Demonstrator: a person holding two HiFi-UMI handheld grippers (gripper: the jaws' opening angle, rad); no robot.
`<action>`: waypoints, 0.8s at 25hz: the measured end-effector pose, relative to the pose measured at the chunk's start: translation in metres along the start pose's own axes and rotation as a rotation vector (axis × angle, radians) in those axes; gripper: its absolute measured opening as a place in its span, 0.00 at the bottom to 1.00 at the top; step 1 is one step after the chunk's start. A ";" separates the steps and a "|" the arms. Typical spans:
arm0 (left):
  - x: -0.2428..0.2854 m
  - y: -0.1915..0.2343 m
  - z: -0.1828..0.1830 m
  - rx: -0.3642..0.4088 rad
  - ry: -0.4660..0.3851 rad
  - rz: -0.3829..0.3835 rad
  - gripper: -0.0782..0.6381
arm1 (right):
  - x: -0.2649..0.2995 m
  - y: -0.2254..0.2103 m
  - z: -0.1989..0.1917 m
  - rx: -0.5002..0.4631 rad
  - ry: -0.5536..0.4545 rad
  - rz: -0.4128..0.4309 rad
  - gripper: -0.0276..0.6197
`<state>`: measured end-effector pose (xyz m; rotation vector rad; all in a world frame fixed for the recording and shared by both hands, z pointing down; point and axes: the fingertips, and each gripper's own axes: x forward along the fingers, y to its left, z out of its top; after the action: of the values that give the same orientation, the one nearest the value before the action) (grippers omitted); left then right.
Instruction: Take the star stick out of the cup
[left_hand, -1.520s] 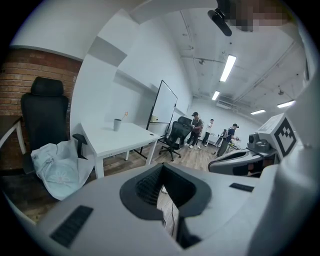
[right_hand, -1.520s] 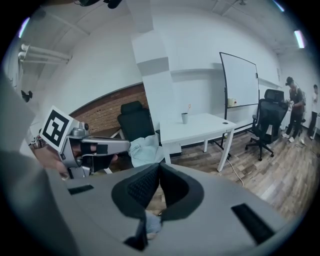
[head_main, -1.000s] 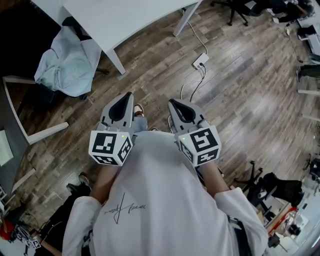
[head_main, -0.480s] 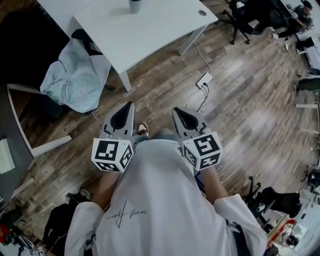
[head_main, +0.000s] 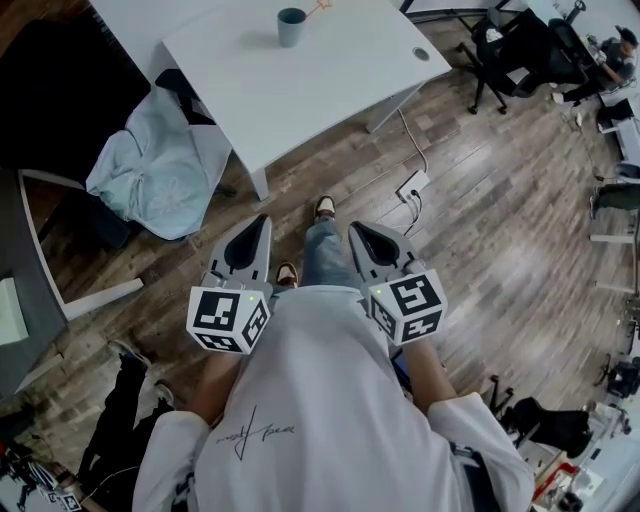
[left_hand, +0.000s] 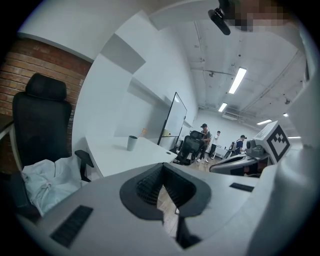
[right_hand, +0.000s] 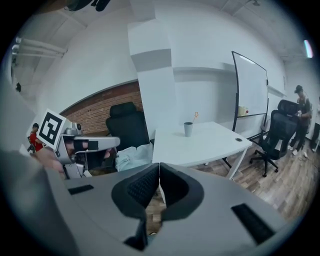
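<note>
A grey-blue cup (head_main: 291, 26) stands on the white table (head_main: 330, 75) far ahead of me, with the orange star stick (head_main: 318, 6) leaning out of it to the right. The cup (right_hand: 188, 129) and the star stick (right_hand: 196, 116) also show small in the right gripper view, and the cup (left_hand: 131, 143) in the left gripper view. Low against my body, my left gripper (head_main: 258, 222) and right gripper (head_main: 358, 228) are side by side over the wooden floor, well short of the table. Both are shut with nothing between the jaws.
A black office chair (head_main: 60, 90) draped with a pale blue garment (head_main: 150, 155) stands left of the table. A power strip (head_main: 415, 185) with cables lies on the floor ahead. Black chairs (head_main: 510, 45) and people are at the far right, with a whiteboard (right_hand: 250, 85) behind the table.
The view has advanced toward the table, so the cup and the star stick have come into sight at the top. Both grippers stay shut in front of my body.
</note>
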<state>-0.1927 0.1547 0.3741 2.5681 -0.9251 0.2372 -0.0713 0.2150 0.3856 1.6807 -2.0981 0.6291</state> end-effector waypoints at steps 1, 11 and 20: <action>0.005 0.001 0.001 -0.001 -0.001 0.004 0.11 | 0.004 -0.005 0.002 -0.001 -0.001 0.003 0.06; 0.074 0.033 0.030 0.000 -0.009 0.076 0.11 | 0.065 -0.065 0.047 -0.032 -0.017 0.057 0.06; 0.151 0.043 0.058 -0.011 0.005 0.129 0.11 | 0.108 -0.134 0.092 -0.042 -0.021 0.109 0.06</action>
<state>-0.1031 0.0136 0.3779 2.4994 -1.0881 0.2740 0.0352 0.0513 0.3839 1.5656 -2.2140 0.5982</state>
